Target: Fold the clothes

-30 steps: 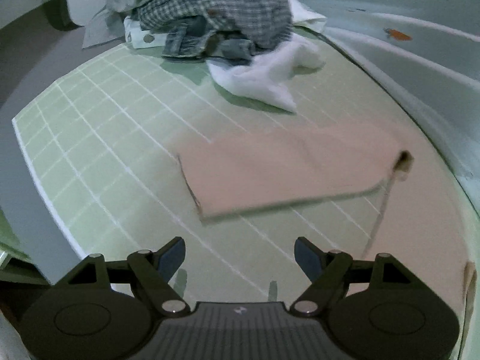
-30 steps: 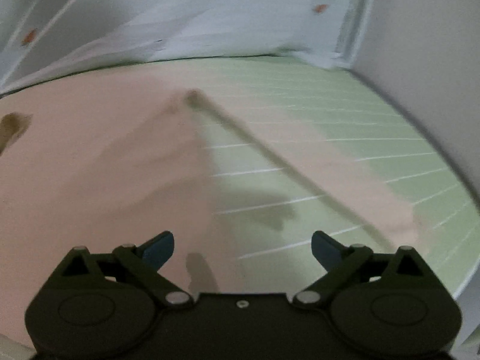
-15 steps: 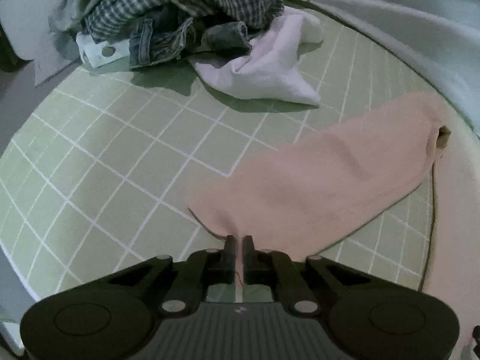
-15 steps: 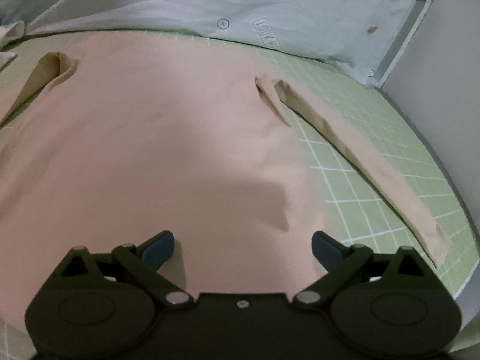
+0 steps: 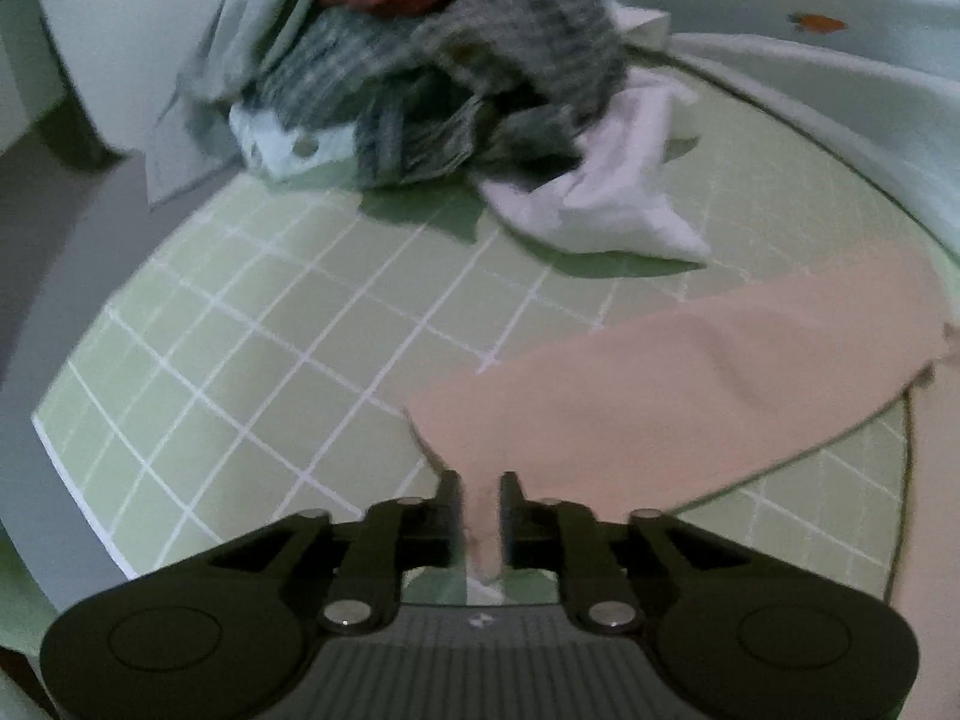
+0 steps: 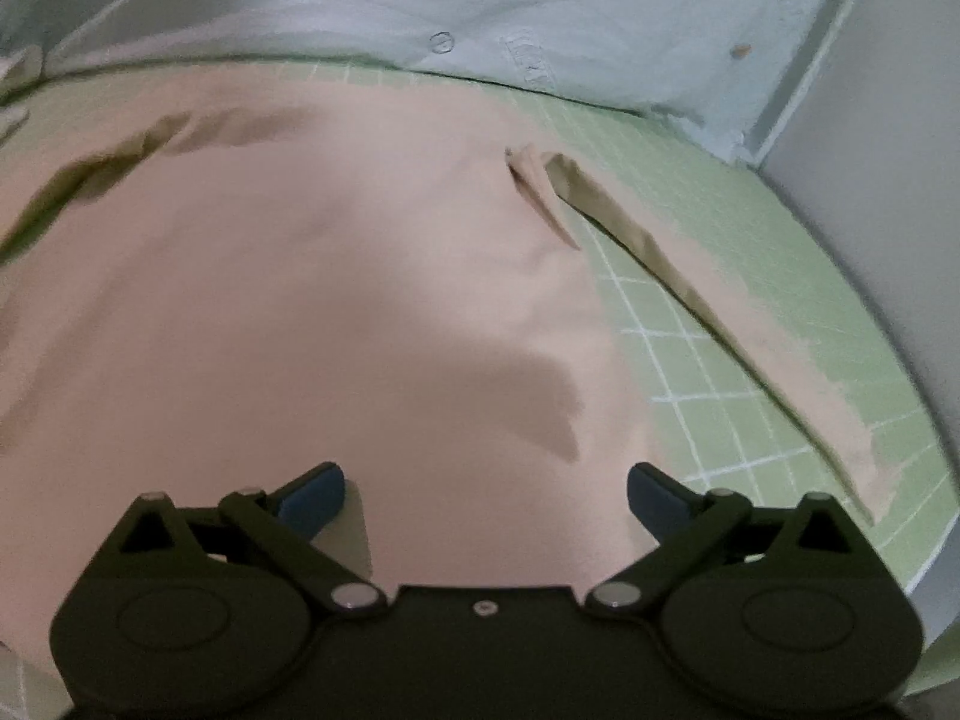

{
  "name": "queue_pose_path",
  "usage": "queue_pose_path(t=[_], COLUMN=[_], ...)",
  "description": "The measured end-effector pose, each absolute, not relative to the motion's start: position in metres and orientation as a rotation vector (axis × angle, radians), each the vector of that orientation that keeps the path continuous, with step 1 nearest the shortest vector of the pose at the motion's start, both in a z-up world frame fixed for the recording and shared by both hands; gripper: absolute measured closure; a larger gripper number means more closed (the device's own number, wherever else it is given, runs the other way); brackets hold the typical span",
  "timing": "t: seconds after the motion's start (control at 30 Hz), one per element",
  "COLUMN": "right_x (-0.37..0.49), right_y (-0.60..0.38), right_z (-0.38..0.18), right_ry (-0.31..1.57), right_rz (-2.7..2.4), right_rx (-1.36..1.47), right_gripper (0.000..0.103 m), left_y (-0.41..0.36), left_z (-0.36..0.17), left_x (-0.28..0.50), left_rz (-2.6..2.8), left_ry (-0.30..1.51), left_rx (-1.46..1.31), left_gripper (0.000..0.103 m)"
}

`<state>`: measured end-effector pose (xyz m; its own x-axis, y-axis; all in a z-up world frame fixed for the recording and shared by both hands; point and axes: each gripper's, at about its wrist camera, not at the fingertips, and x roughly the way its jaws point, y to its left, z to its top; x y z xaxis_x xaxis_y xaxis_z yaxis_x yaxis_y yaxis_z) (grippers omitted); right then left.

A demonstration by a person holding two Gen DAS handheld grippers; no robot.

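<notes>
Green gridded cutting mat (image 5: 288,324) is bearing one flat pale-pink long-sleeved garment (image 6: 312,300) and, beyond it, one jumbled heap of mixed laundry (image 5: 444,78). Left gripper (image 5: 480,504) is opening, pink sleeve cuff (image 5: 480,516) between its jaws. Right gripper (image 6: 485,489) is hovering spread wide over the garment's body.

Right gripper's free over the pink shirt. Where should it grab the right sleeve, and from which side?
Take the right sleeve at its cuff end, probably from above: it lies flat and straight on the green mat, clear of the body. The right gripper stands open over the pink shirt.
</notes>
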<state>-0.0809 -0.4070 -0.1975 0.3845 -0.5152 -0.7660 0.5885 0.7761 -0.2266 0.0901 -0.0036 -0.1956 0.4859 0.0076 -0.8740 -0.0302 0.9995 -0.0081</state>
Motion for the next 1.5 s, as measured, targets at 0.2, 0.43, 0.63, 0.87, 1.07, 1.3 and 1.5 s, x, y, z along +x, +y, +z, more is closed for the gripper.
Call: queue_pose_path(t=[0.2,0.43,0.63,0.87,1.07,1.3,1.5], right_x=[-0.108,-0.143,-0.167,-0.189,-0.191,-0.172,-0.133], right_y=[-0.429,-0.463,-0.493,-0.487,-0.497,-0.521,-0.544], right_z=[-0.193,-0.196,-0.202,-0.201,-0.196,-0.178,-0.165], right_ry=[0.883,0.887,0.908,0.976,1.011,0.877,0.792], right_rz=[-0.726,-0.760,-0.609,-0.505,-0.481,-0.516,-0.455], right_rx=[0.182,0.224,0.346,0.229,0.212,0.203,0.127], right_gripper=[0.001,0.012,0.072,0.097,0.060,0.021,0.005], left_y=[-0.045,-0.123,-0.160,-0.163,-0.158,-0.174,-0.201], left_z=[-0.177,-0.188,-0.218,-0.217,-0.207,-0.160,-0.143], left_x=[0.070,0.036,0.009,-0.034,-0.047,-0.025,0.014], left_rz=[-0.207,-0.495,-0.424,-0.336,-0.274,-0.260,-0.273], left_ry=[1.010,1.076,1.195,1.236,1.254,1.087,1.010], left_rx=[-0.051,-0.015,-0.020,0.014,0.006,-0.001,0.008], left_gripper=[0.054,0.039,0.099,0.100,0.094,0.060,0.054])
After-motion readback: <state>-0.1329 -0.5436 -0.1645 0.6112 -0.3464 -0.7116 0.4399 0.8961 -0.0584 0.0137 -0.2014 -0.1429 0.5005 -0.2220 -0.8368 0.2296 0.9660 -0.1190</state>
